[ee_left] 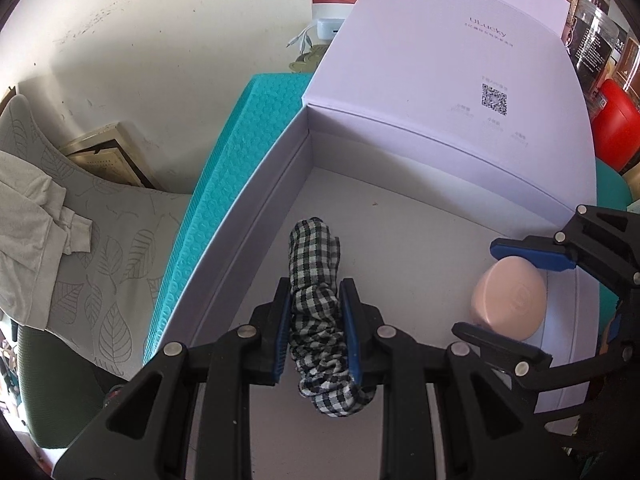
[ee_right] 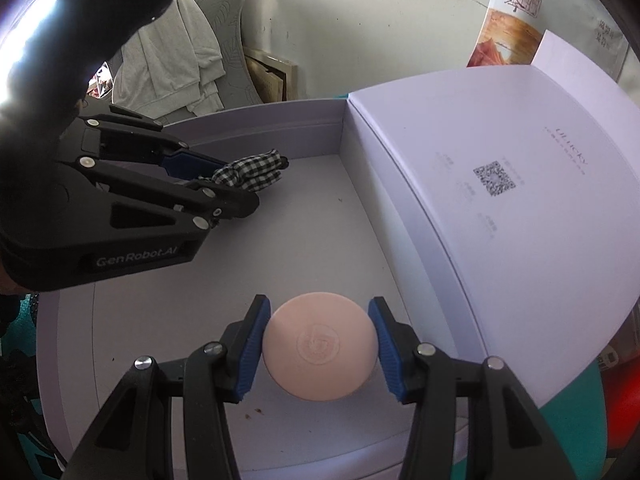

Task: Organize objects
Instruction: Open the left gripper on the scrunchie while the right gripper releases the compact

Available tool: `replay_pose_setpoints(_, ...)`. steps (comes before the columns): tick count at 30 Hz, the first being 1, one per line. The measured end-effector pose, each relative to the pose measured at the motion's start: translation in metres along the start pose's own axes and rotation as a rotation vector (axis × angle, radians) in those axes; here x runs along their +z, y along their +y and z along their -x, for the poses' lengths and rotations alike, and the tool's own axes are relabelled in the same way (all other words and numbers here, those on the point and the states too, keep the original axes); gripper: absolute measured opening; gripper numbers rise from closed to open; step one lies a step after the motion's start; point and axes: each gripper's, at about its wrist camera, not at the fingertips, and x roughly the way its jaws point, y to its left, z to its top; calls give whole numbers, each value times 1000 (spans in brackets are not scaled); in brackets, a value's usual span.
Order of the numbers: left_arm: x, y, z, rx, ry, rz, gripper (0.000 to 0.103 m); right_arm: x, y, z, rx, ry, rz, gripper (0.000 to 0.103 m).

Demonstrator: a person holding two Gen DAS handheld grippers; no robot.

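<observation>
- Checked black-and-white fabric, a gathered scrunchie point(ee_left: 320, 300), was pinched between the blue pads of the left claw point(ee_left: 318, 320), its far end reaching ahead of the tips and its near end hanging below them, over the floor of the white box point(ee_left: 256, 216).
- Pink and round, a flat compact point(ee_right: 320, 346) with an embossed mark on its lid sat squeezed between the two blue pads of the right claw point(ee_right: 320, 344), low over the box floor near its right side; whether it touched the floor could not be told.
- Both claws were inside the same open box, the left one towards its left wall, the right one beside the lid; from the left wrist the compact point(ee_left: 508, 300) and right claw point(ee_left: 516, 292) showed at the right edge.
- Standing open along the right of the box was its white lid point(ee_right: 500, 200), printed with a QR code and faint lettering, close beside the right claw.
- A few dark crumbs point(ee_right: 254, 413) lay on the box floor.
- Teal textured padding point(ee_left: 240, 148) ran along the outer left wall of the box.
- Further left were a grey leaf-patterned cushion point(ee_left: 116, 248) with a pale garment point(ee_left: 28, 220) draped on it, and a scuffed white wall point(ee_left: 160, 40) behind.
- Behind the lid stood a printed bag point(ee_right: 508, 12), and to its right in the left-wrist view a red object point(ee_left: 612, 124).
</observation>
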Motion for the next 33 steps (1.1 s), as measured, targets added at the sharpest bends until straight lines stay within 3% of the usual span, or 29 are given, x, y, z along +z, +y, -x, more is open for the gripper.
replay_pose_setpoints(4, -1, -1, -2, 11, 6, 6, 24, -1, 0, 0, -5, 14, -7, 51)
replay_pose_setpoints(6, -1, 1, -3, 21, 17, 16, 29, -2, 0, 2, -14, 15, -5, 52)
replay_pose_setpoints(9, -4, 2, -1, 21, 13, 34, 35, -2, 0, 7, -22, 3, -7, 59)
replay_pose_setpoints(13, -10, 4, 8, 18, 1, 42, 36, -3, 0, 16, -36, -11, -4, 60)
replay_pose_setpoints(24, -16, 19, 60, 18, -56, 70, 36, 4, 3, 55, -55, -75, -14, 60)
replay_pose_setpoints(33, -28, 8, 118, 27, -107, 73, 36, 3, 9, 97, -83, -133, -26, 61)
